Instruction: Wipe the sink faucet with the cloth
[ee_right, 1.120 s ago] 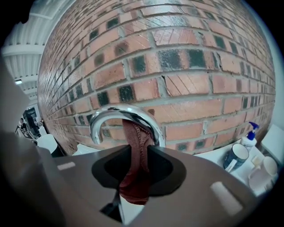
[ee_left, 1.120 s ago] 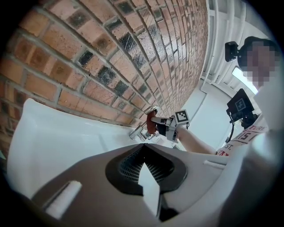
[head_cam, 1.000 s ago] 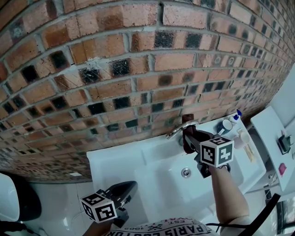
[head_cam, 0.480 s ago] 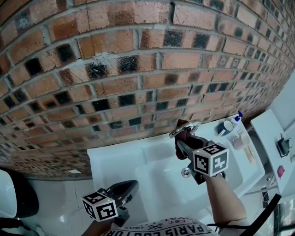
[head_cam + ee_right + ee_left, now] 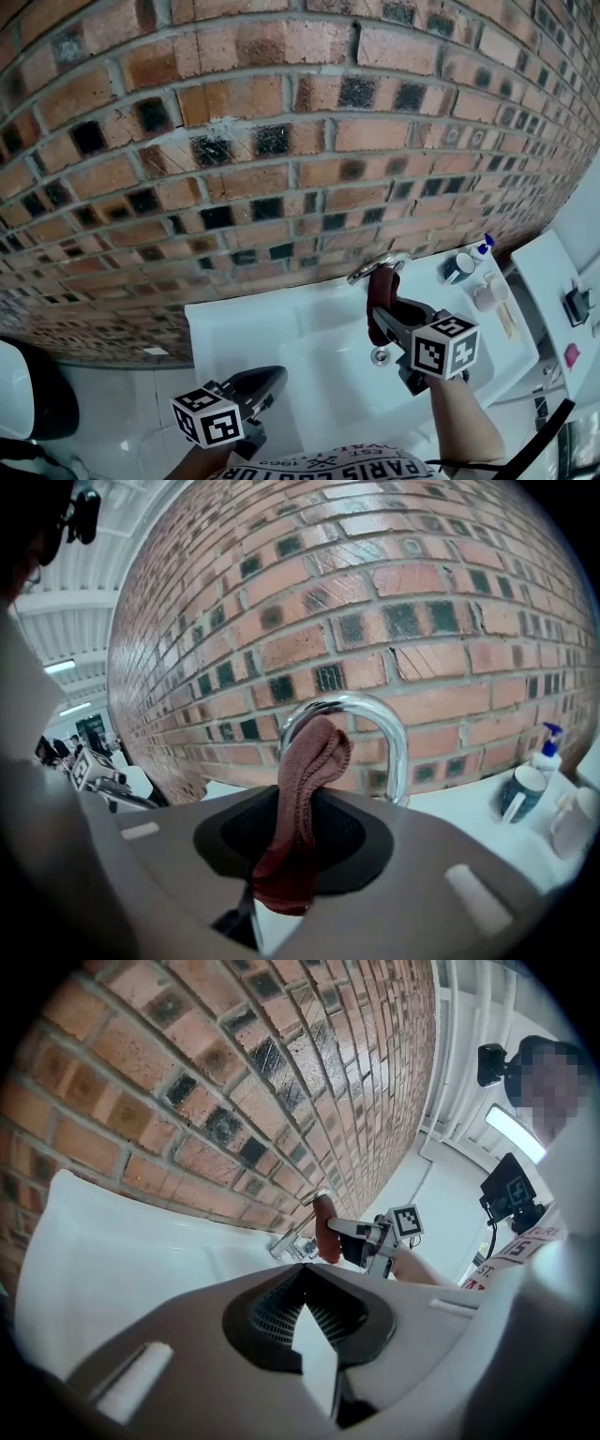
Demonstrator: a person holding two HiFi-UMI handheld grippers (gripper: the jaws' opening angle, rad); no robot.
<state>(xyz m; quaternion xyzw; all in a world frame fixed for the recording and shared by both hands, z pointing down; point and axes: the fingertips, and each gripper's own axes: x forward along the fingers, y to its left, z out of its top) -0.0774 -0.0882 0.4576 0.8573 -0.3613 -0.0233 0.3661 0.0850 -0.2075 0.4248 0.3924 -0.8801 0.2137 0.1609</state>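
Maroon cloth (image 5: pixel 305 803) is pinched by the right gripper (image 5: pixel 281 897), its free end raised against the chrome arch of the faucet (image 5: pixel 380 716) over the sink (image 5: pixel 234 328), so a stroke would rub the metal. The left gripper (image 5: pixel 314 1358), jaws together on nothing, hangs low, likely parked out of the way.

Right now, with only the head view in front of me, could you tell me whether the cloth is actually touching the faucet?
Observer: Yes. In the right gripper view the maroon cloth lies against the downturned end of the chrome faucet, under its arch.
Operator: Is the gripper clamped on it?
Observer: The right gripper is shut on the maroon cloth, which stands up from between its jaws.
Operator: And the other one?
Observer: The left gripper is shut with nothing in it.
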